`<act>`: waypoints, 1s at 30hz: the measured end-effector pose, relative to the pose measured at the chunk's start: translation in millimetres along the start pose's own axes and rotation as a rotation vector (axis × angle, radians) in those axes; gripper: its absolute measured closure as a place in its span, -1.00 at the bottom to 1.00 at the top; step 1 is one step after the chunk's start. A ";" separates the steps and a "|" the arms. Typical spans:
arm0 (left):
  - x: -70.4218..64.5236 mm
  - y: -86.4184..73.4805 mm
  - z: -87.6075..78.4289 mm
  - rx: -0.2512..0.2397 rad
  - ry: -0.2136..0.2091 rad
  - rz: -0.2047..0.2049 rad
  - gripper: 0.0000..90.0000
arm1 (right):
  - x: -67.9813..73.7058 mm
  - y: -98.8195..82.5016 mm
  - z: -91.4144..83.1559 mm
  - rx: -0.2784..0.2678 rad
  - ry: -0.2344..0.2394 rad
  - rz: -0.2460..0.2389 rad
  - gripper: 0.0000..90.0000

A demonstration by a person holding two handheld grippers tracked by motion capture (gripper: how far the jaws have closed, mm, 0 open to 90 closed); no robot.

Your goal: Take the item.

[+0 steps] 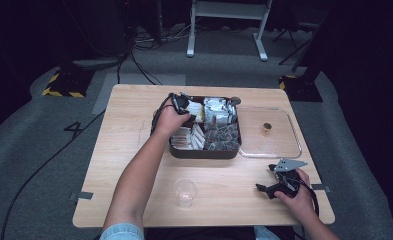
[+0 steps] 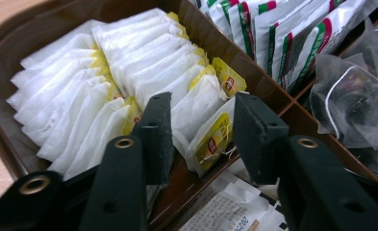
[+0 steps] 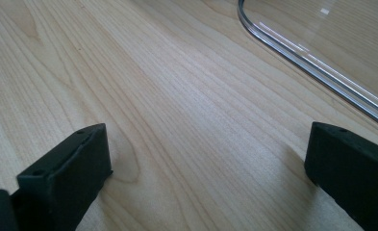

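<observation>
The left gripper (image 2: pixel 201 120) dips into the brown box (image 1: pixel 204 152) near the table's far edge, its jaws narrowed around two yellow-tagged tea bags (image 2: pixel 210 137), pads just beside them, contact unclear. The right gripper (image 3: pixel 206 168) rests wide on bare wood near the front right corner, beside the clear lid (image 1: pixel 271 145).

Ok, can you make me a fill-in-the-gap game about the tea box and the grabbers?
1. The left gripper reaches into the brown ____ of tea bags.
2. The tea bags in front of its jaws are white with ____ tags.
3. The clear plastic cup stands on the table and is ____ inside.
4. The right gripper has its jaws wide ____ above the bare wood.

Missing words: box; yellow; empty; open
</observation>
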State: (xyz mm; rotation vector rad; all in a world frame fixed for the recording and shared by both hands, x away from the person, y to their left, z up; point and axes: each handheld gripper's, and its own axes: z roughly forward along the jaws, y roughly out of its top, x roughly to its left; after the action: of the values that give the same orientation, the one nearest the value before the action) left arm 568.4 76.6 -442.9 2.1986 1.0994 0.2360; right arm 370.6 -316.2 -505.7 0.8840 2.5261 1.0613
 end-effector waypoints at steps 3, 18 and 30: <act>-0.7 1.2 1.6 0.012 -0.013 0.004 0.45 | 0.0 0.0 0.0 0.000 0.000 0.000 -0.95; 2.3 2.0 11.5 0.043 -0.027 0.022 0.62 | 0.0 0.0 0.0 0.000 0.000 0.000 -0.95; -7.0 4.2 7.4 0.051 -0.033 0.126 1.00 | 0.0 0.0 0.0 0.000 0.000 0.000 -0.95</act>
State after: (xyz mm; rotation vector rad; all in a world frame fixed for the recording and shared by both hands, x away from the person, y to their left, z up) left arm 569.9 65.8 -445.0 2.3122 0.9606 0.2279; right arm 370.6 -316.2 -505.7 0.8841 2.5262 1.0613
